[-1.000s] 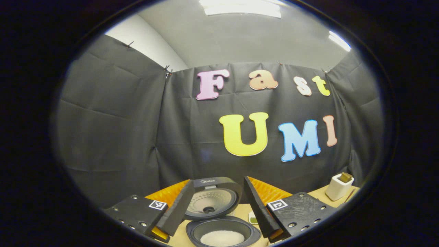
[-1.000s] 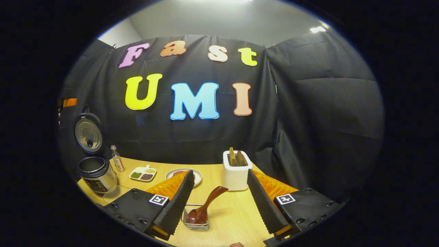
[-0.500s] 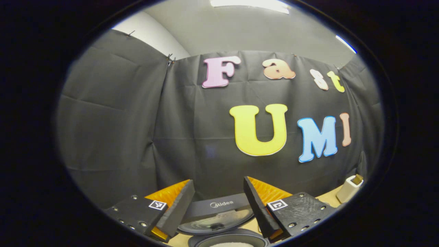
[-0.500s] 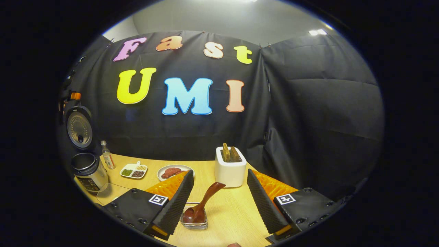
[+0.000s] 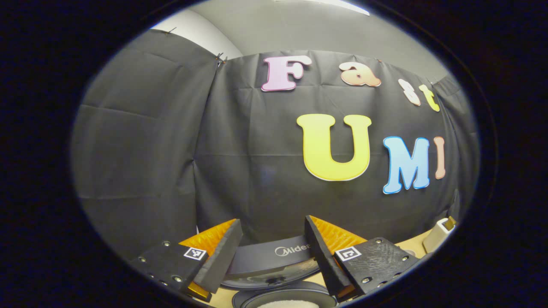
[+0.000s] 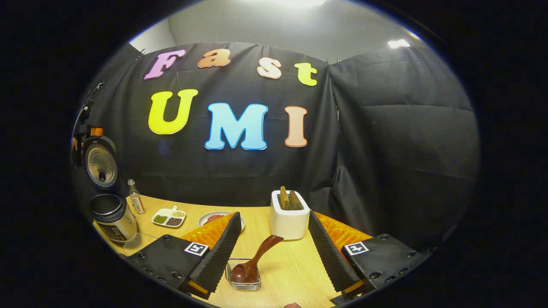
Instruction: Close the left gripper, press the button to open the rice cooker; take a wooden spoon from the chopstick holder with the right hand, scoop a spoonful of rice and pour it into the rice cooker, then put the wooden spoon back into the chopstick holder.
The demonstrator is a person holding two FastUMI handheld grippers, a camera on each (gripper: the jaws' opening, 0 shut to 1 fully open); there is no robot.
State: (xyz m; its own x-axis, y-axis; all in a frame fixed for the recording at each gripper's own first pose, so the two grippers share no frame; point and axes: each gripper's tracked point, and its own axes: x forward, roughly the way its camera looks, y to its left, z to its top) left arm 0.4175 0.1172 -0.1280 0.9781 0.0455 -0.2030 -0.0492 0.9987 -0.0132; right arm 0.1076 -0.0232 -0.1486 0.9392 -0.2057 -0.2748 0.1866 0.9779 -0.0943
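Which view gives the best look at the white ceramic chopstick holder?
The right gripper view: the white ceramic chopstick holder stands whole on the wooden table, beyond the open right gripper, with wooden utensil ends poking out. The left gripper view catches it small and cut off at the right edge.

Black screw-studded fingers (image 6: 220, 252) bearing square coded markers (image 6: 196, 248).

Ceiling panels (image 6: 396, 43) light the booth evenly from overhead, the wooden table (image 6: 295, 265) bright with a soft sheen, shadows faint, both fisheye views sharp at centre while the cloth walls bow and darken toward the rims.
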